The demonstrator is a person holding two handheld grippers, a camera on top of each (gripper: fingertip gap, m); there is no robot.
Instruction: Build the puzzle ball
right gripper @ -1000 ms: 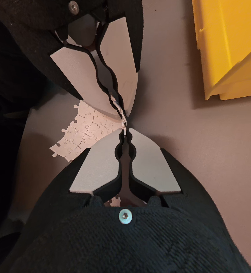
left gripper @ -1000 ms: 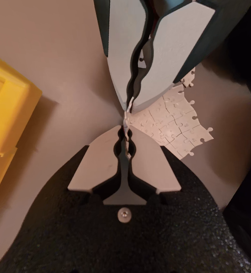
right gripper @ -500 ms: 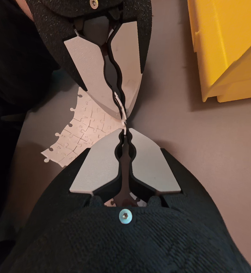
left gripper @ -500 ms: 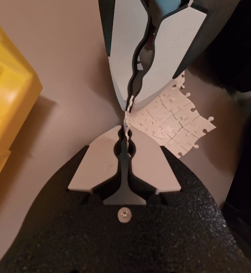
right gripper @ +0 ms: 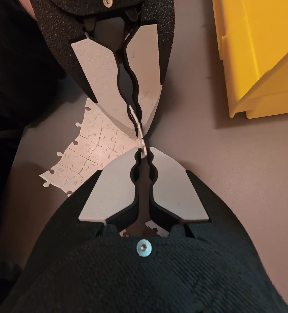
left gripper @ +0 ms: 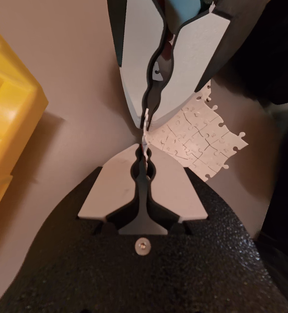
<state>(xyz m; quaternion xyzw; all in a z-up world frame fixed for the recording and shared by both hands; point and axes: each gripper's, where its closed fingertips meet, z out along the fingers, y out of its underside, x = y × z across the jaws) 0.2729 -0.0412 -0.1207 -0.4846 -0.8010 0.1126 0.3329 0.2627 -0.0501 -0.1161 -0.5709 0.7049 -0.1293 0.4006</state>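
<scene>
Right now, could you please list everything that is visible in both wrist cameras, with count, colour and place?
joined puzzle section: one, white, many pieces locked together, spread to the side of the two tongs above the table, its edge pinched by both tongs.
loose puzzle pieces: at least two, white, seen through the gap behind the right tongs' fingers in the right wrist view.
yellow bin: one, yellow plastic, at the upper right in the right wrist view.
table: one, grey-brown, under everything.
left tongs: one, black body with pale finger plates, shut on the joined puzzle section.
right tongs: one, same build, tip to tip with the left tongs, shut on the same section.
</scene>
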